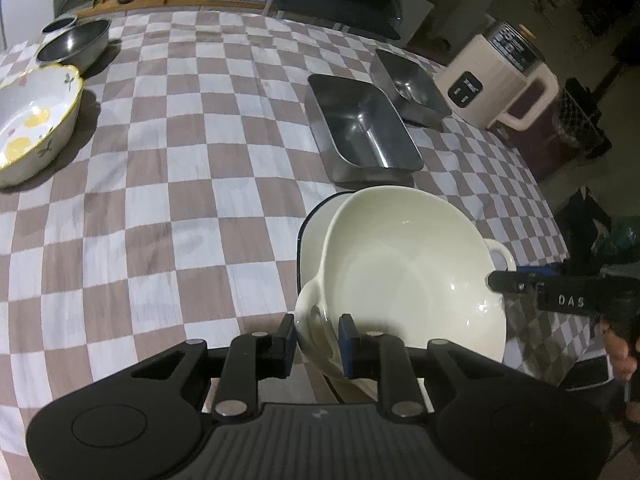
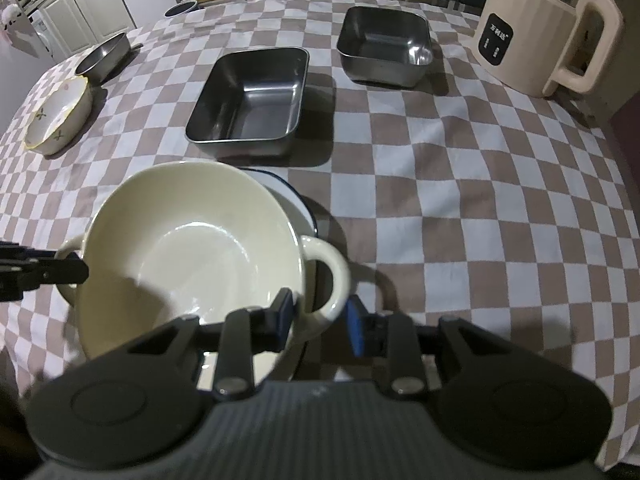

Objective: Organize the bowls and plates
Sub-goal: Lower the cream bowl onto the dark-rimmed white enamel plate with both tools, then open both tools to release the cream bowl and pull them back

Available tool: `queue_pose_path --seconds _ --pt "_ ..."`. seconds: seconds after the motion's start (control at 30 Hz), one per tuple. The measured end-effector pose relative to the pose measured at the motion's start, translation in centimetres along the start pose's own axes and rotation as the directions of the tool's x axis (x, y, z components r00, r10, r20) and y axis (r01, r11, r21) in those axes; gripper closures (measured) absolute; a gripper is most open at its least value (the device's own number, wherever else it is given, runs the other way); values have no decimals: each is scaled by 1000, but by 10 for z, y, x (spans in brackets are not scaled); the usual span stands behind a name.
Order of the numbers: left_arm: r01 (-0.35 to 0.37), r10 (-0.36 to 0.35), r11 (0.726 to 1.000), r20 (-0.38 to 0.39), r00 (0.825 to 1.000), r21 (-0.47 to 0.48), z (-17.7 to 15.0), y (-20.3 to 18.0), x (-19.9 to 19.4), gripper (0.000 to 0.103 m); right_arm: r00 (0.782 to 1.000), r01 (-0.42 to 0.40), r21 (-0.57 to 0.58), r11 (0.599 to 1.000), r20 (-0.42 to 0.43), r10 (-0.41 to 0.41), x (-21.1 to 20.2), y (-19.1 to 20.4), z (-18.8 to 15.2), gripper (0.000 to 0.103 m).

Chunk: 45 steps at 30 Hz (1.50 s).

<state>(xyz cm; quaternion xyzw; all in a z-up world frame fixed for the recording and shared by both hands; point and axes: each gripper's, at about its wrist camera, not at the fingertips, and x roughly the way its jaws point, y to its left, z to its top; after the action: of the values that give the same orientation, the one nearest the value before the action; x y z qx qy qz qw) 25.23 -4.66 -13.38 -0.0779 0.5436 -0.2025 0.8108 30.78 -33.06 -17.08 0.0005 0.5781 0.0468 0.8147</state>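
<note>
A cream bowl (image 1: 404,276) (image 2: 188,248) with two loop handles sits over a white plate with a dark blue rim (image 1: 316,216) (image 2: 298,200); whether it rests on the plate I cannot tell. My left gripper (image 1: 317,340) is shut on the bowl's left handle, one pad outside the loop and the blue pad against the bowl's wall. My right gripper (image 2: 320,318) is shut on the right handle (image 2: 334,276), which lies between its fingers. Each gripper's tip also shows in the other view, the right gripper (image 1: 500,280) and the left gripper (image 2: 76,272).
On the checkered cloth stand a rectangular steel tray (image 1: 360,132) (image 2: 252,96), a square steel container (image 1: 408,84) (image 2: 384,44), a flower-patterned bowl (image 1: 36,120) (image 2: 56,116), a round steel bowl (image 1: 72,44) (image 2: 104,56) and a cream kettle (image 1: 492,76) (image 2: 532,28).
</note>
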Motion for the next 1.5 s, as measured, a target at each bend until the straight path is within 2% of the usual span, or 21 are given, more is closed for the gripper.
queue_pose_path --seconds 0.1,0.2,0.37,0.5,0.53,0.57,0.7,0.73,0.83,0.97,1.2,1.33,1.5 --pt "-12 12 1000 3 1000 22 0 -1 0 76 1000 15 -16 1000 7 -15 -1 3 -1 67" --pt "-18 18 1000 5 1000 24 0 -2 0 63 999 44 -44 998 9 -44 -3 8 -3 61" --pt "-18 18 999 13 1000 31 0 -5 -4 47 999 45 -44 998 28 -43 -12 10 -6 49" --pt "-28 26 999 33 999 39 -1 -6 -11 30 996 68 -28 997 58 -67 -19 11 -9 42" --pt "-31 29 999 37 999 40 -1 -6 -12 24 995 71 -24 997 67 -69 -21 11 -9 37" --pt "-35 33 999 41 999 39 -2 -6 -14 22 995 67 -21 998 78 -65 -23 11 -10 33" --pt "-50 49 999 55 997 13 -1 1 -20 10 991 74 -2 997 112 -73 -31 13 -11 29" --pt "-55 55 998 59 997 4 0 4 -23 7 989 78 2 997 123 -78 -33 15 -11 24" --pt "-78 78 997 86 993 -8 3 10 -32 3 984 82 8 997 158 -82 -38 20 -9 10" --pt "-116 117 993 136 984 -14 10 19 -47 0 975 64 10 998 211 -65 -41 32 -2 1" --pt "-165 176 984 204 963 -69 21 56 -74 0 960 26 14 1000 279 -29 -26 61 29 1" --pt "-195 227 970 247 942 -147 28 91 -92 0 947 -40 -3 999 319 39 -13 89 48 0" --pt "-217 285 941 260 923 -260 37 140 -105 0 937 -91 -34 995 335 97 7 131 76 0"
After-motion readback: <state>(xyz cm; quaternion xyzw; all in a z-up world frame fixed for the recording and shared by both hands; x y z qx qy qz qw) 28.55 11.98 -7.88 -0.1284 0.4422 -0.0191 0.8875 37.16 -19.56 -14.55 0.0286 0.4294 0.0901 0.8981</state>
